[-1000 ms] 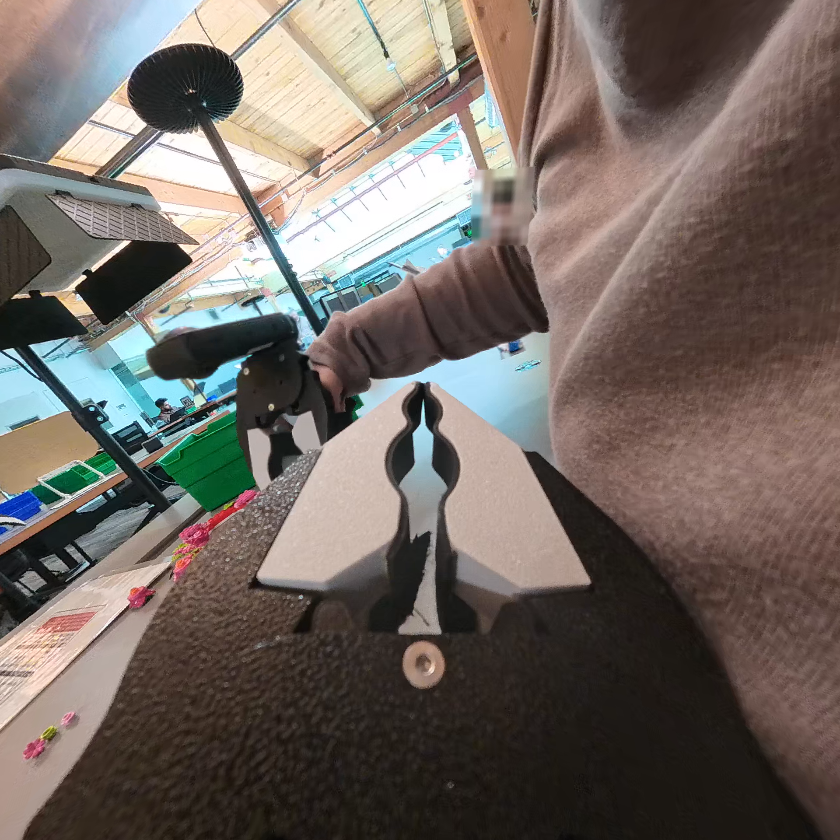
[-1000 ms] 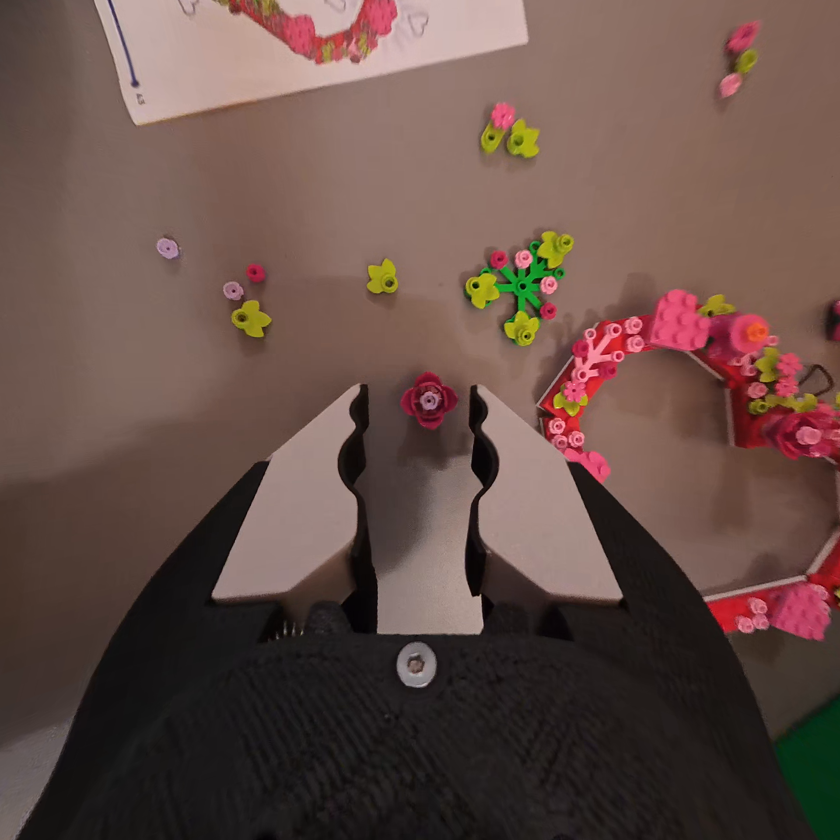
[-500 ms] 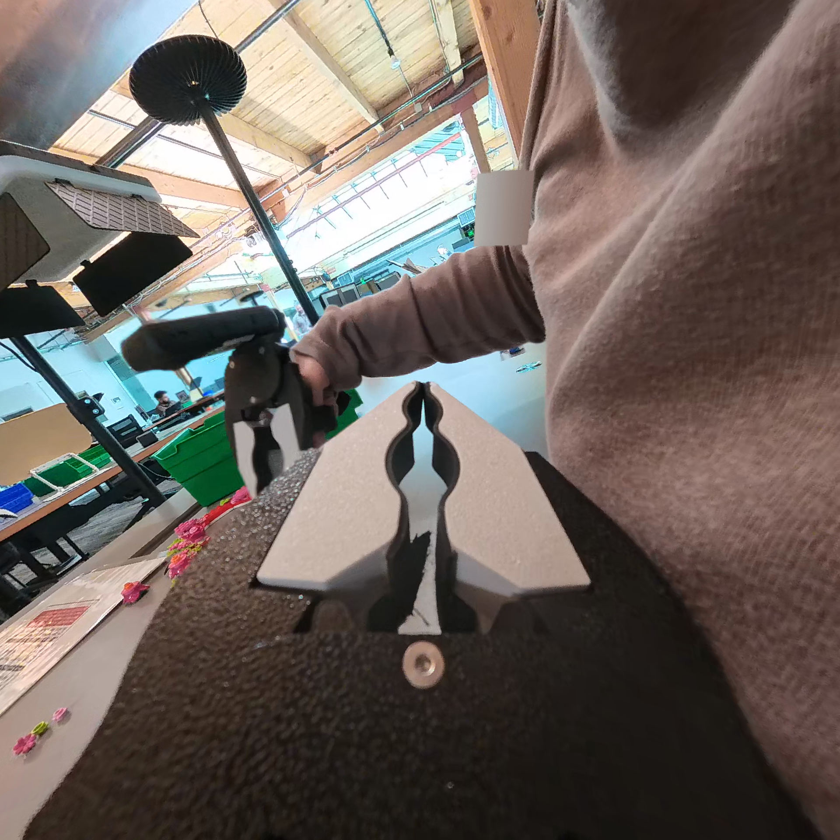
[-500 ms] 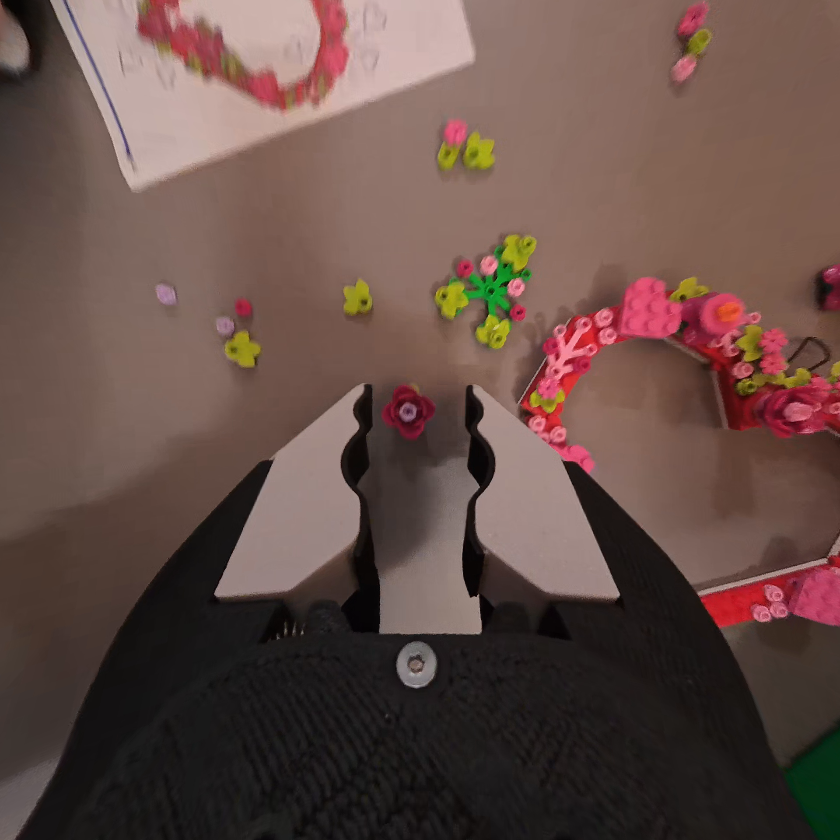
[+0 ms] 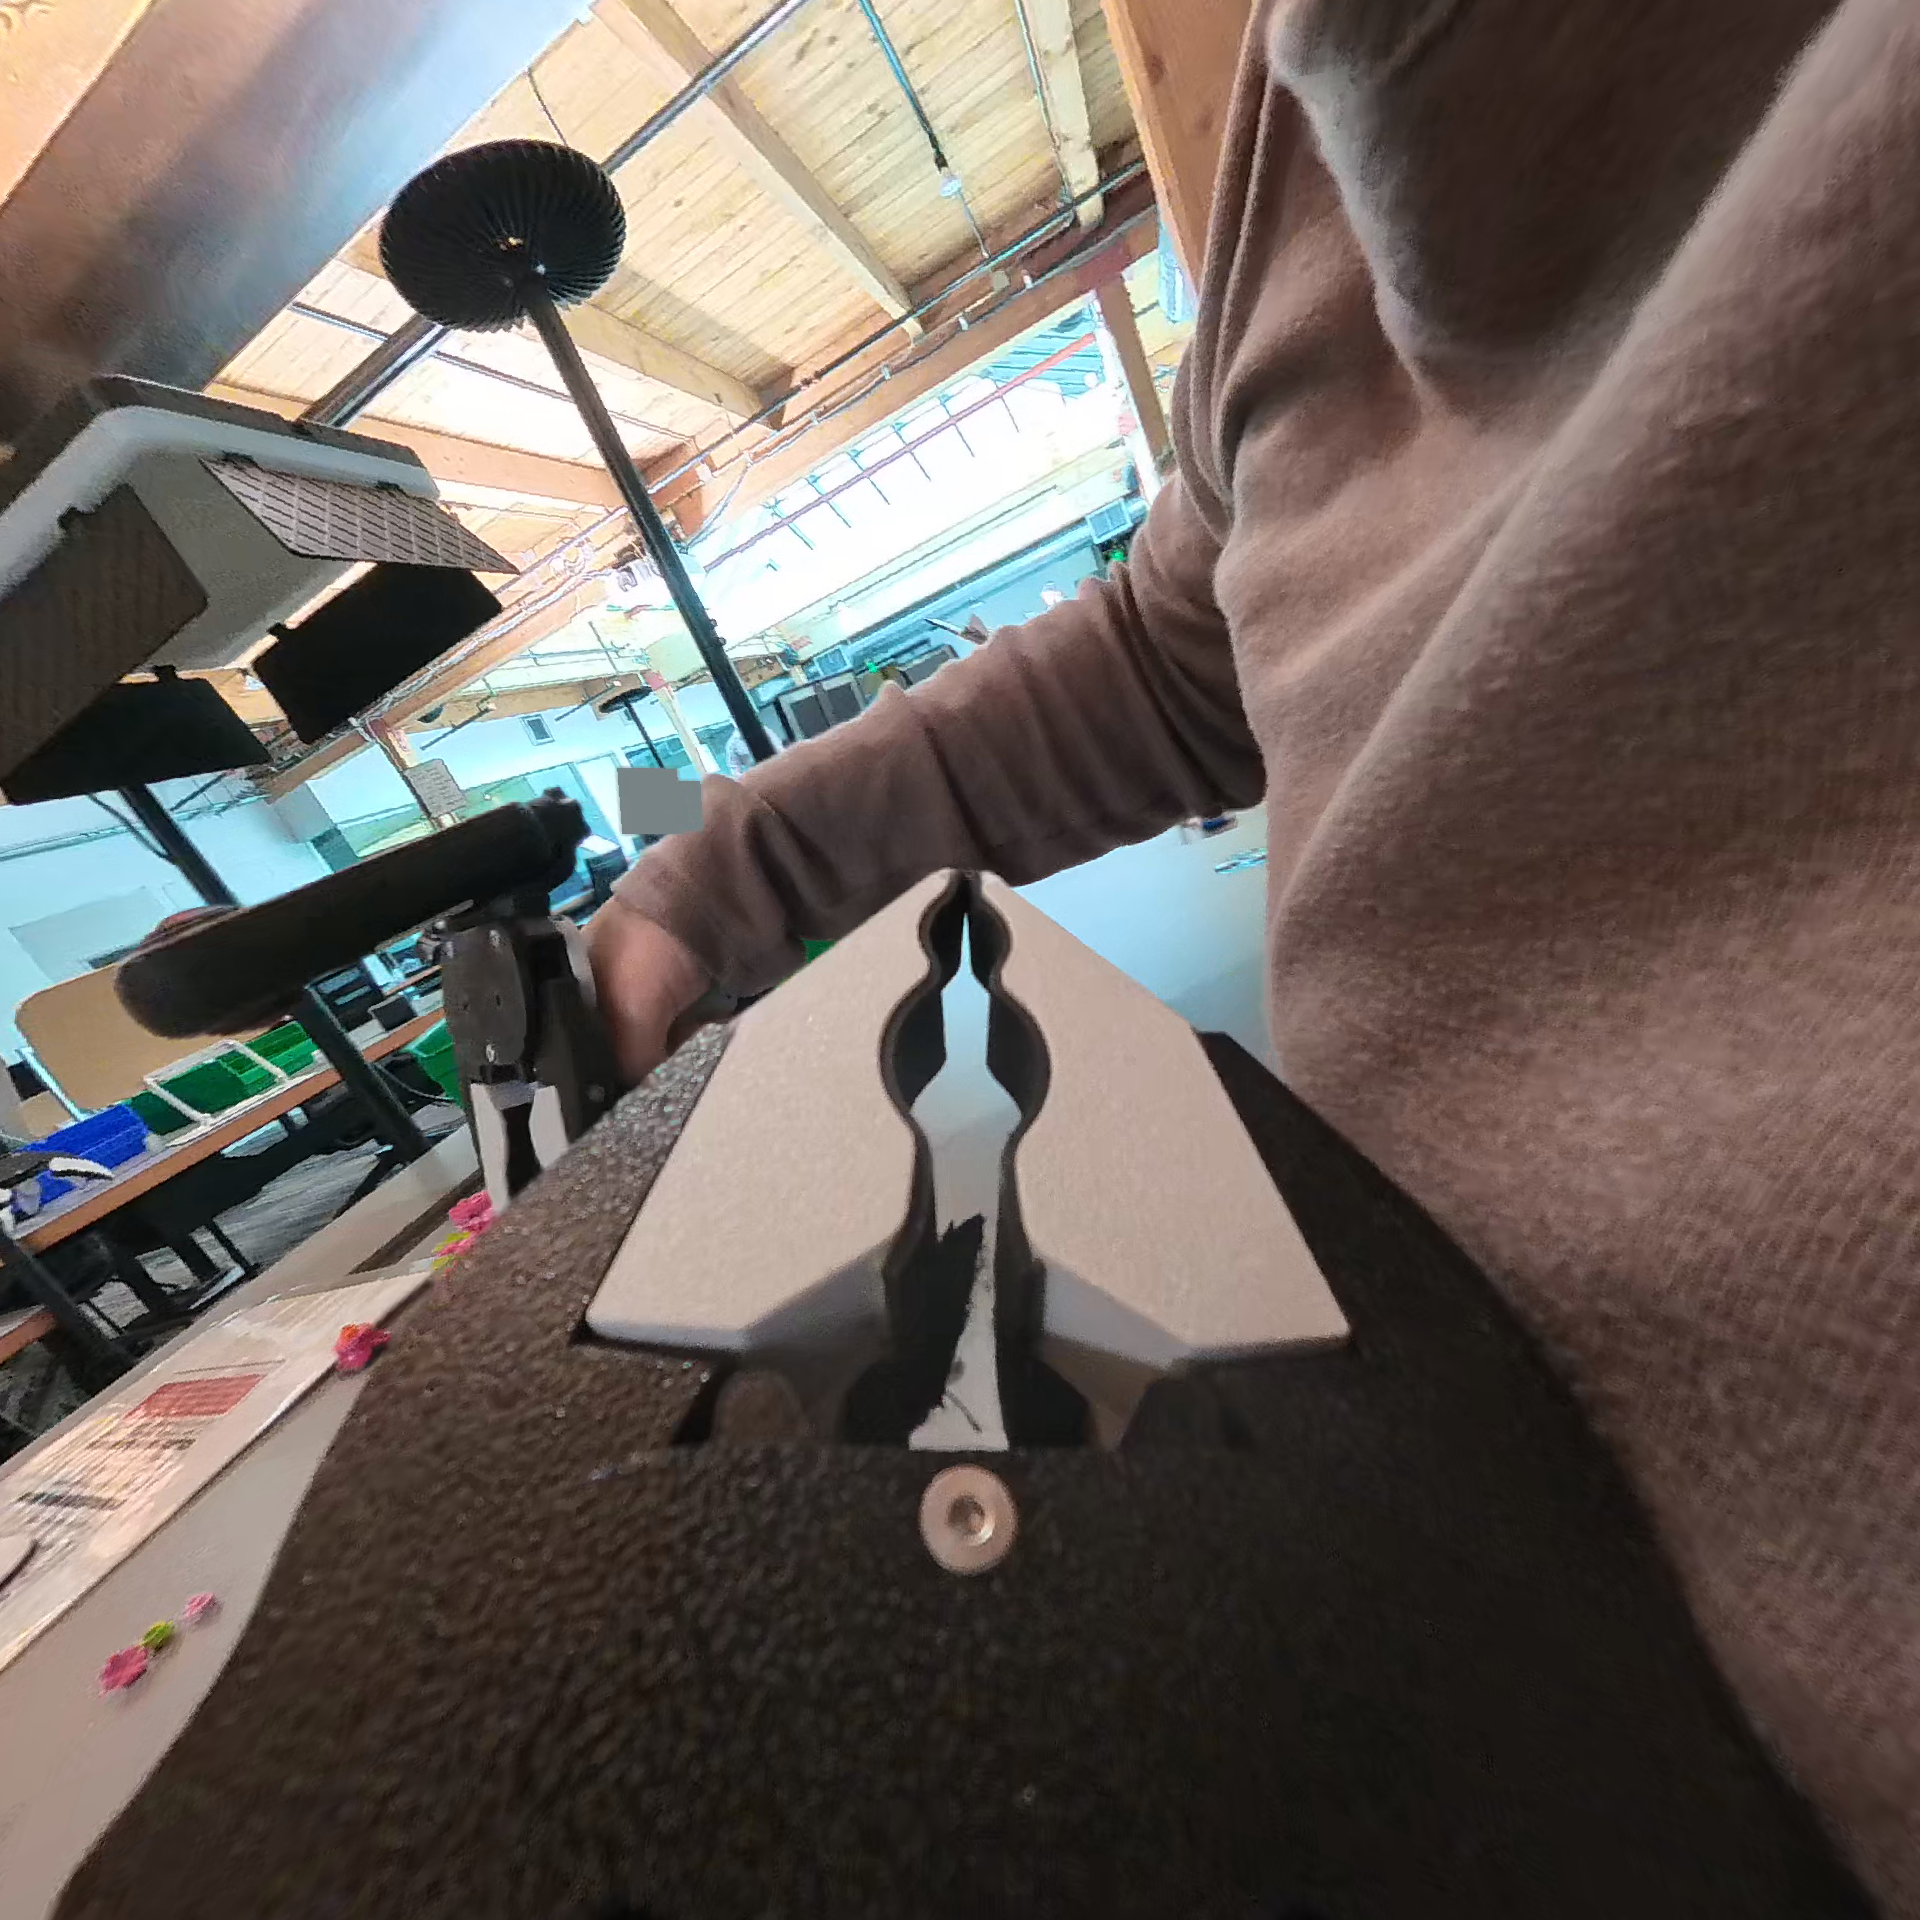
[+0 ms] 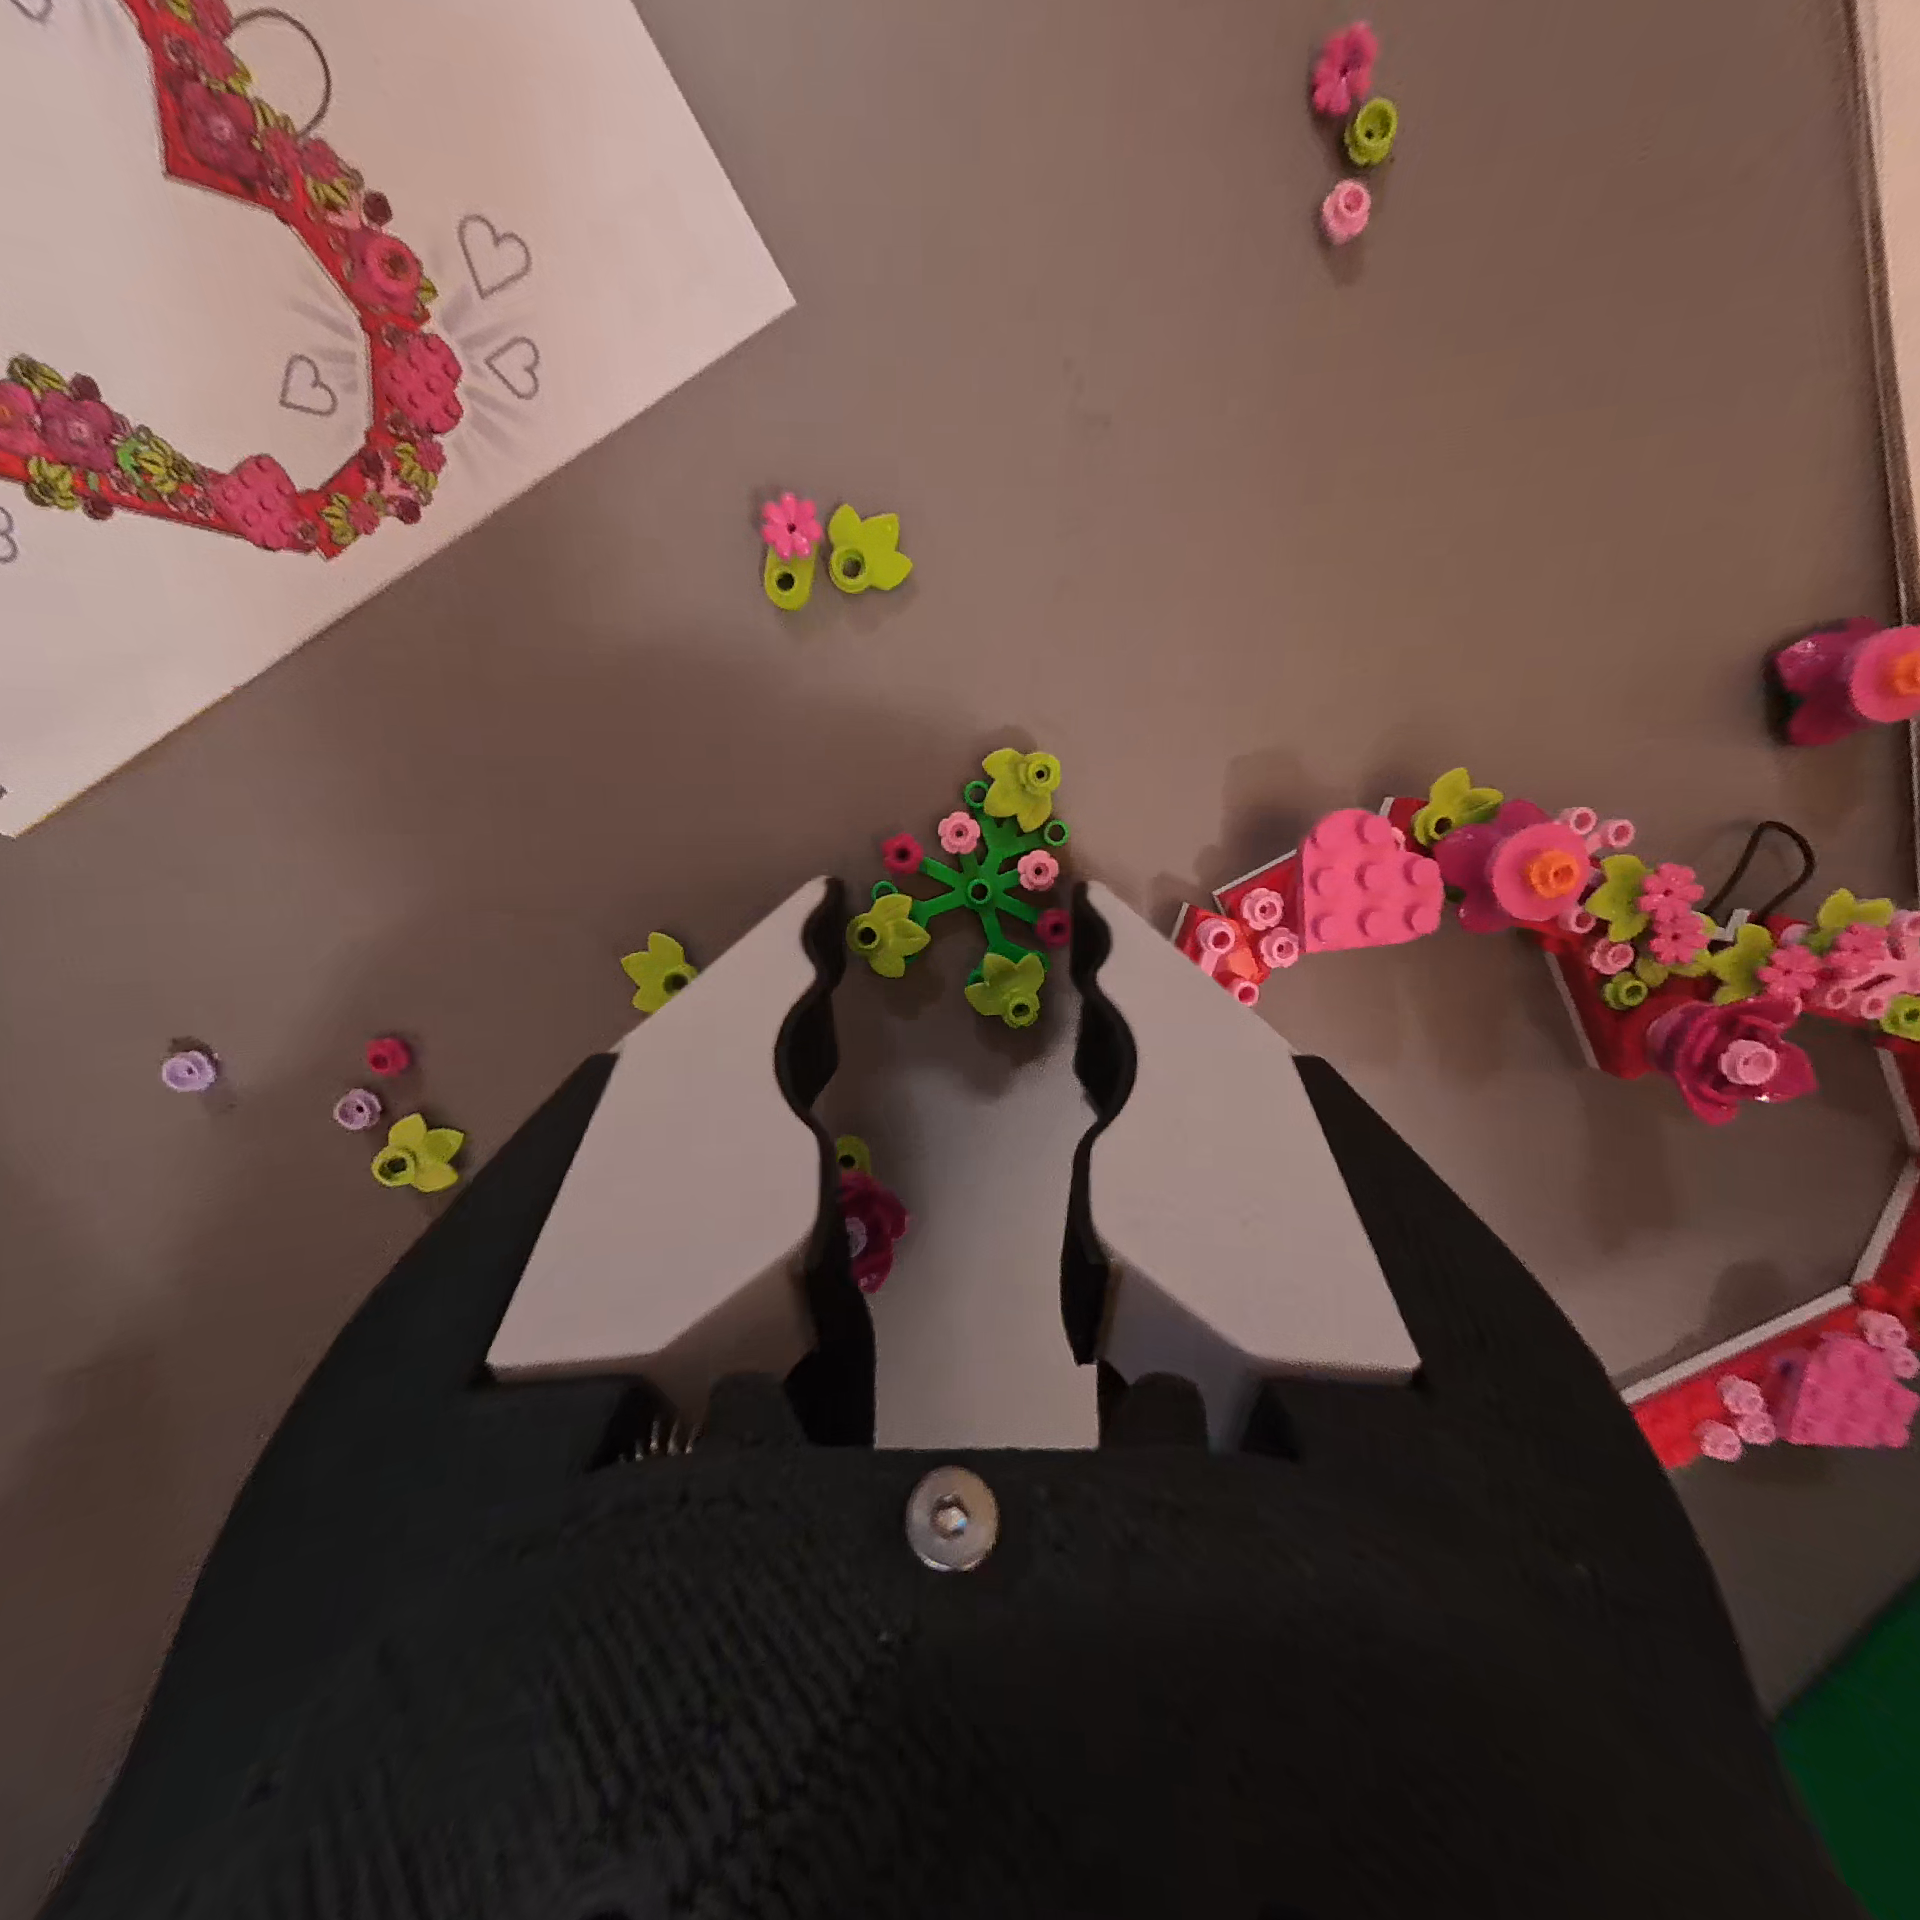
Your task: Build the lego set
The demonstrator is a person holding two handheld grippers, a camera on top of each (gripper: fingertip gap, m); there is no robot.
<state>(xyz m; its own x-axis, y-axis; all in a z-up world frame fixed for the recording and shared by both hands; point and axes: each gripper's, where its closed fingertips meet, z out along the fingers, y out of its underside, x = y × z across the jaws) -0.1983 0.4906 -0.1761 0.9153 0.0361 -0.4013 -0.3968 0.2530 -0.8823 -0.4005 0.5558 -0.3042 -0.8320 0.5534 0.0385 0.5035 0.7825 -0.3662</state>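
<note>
Right gripper (image 6: 951,904) jaws apart, straddling green sprig with small flowers (image 6: 977,891) on grey table (image 6: 1143,416), just beside red heart wreath (image 6: 1621,935). Sprig lies flat, studs up, radial, no clear long axis. Likely light, stiff, fiddly; pinch across opposite arms. Left gripper (image 5: 966,914) closed, empty, raised.

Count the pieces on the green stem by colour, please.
Lime leaves: 3
Light pink flowers: 2
Dark pink studs: 2
Total: 7 on the green stem
</note>
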